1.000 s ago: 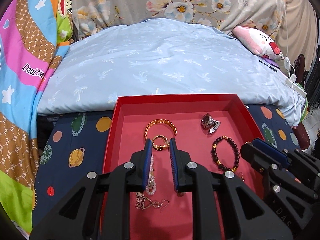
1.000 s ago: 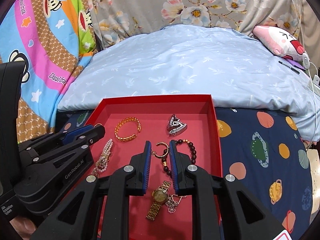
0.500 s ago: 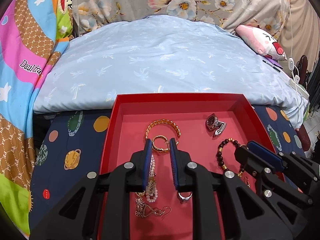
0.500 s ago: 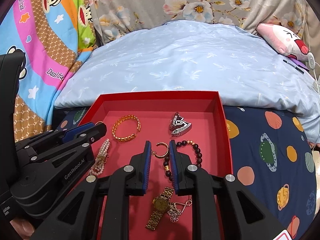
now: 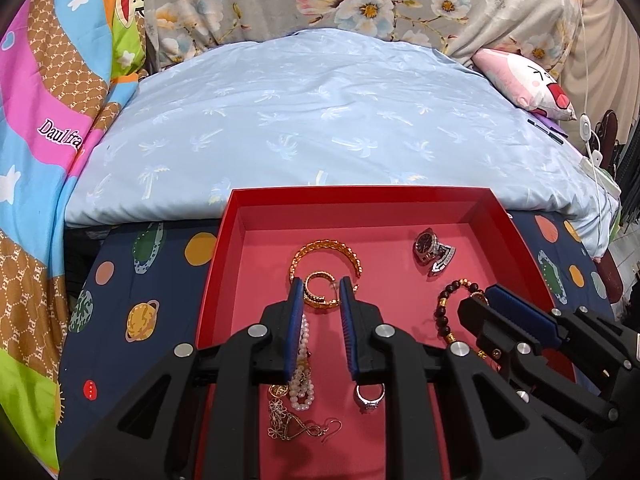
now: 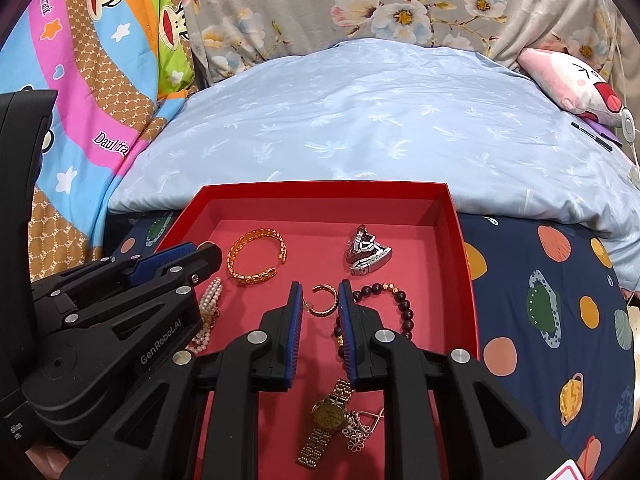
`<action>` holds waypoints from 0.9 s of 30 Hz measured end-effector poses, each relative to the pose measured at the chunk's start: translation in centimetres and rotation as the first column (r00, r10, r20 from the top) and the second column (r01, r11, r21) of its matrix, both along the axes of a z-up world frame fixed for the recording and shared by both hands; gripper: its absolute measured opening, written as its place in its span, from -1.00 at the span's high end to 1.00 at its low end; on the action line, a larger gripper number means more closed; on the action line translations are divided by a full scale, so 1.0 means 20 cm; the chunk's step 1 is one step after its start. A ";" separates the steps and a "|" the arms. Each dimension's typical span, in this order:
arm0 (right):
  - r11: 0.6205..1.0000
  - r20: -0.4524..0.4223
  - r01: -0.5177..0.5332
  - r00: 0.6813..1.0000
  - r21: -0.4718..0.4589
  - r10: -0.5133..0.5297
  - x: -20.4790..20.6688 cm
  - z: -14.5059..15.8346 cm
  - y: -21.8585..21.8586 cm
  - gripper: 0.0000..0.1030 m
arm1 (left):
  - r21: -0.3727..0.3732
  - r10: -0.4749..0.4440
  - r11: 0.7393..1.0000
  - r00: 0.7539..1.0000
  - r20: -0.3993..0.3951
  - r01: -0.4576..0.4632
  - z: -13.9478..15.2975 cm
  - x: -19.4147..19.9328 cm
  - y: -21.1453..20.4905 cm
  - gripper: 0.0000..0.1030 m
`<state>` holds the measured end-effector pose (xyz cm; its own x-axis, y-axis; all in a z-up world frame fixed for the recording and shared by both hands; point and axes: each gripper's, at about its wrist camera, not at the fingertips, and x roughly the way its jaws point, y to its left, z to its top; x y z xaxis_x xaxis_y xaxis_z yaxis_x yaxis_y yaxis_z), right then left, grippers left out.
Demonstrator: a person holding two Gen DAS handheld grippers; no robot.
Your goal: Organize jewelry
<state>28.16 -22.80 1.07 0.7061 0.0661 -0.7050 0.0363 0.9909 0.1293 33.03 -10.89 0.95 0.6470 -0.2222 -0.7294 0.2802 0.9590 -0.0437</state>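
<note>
Over red tray (image 5: 224, 264) | both grippers open | left gripper (image 5: 322, 292) astride gold hoop (image 5: 319, 293)

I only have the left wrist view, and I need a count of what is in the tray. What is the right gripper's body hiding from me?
Observer: A gold watch lies on the floor of the red tray, beneath the right gripper.
Operator: Anything near its fingertips?
Observer: A small gold hoop earring lies on the tray floor, in line with the gap between the fingers. It is separate from the hoop at your own tips.
Operator: Is that gripper open? I only see it side-on.
Observer: Yes. Its fingers stand apart and hold nothing.
</note>
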 end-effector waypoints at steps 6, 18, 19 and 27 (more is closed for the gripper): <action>1.000 -0.003 0.001 1.000 -0.002 -0.001 0.01 -0.01 0.01 0.67 | 0.005 0.004 1.000 1.000 0.002 -0.004 0.00 0.00 -0.01 0.56; 1.000 0.008 0.014 1.000 -0.004 -0.014 -0.01 0.01 -0.01 0.62 | 0.015 0.033 0.999 0.999 0.016 -0.033 0.02 -0.01 0.01 0.03; 1.000 0.009 0.015 1.000 -0.004 -0.015 -0.01 0.01 -0.01 0.62 | 0.015 0.032 0.999 0.999 0.017 -0.032 0.03 -0.01 0.01 0.03; 1.000 0.018 0.021 1.000 -0.009 -0.021 -0.09 0.06 0.01 0.59 | 0.013 0.031 0.999 0.999 0.033 -0.032 0.08 -0.08 0.03 0.03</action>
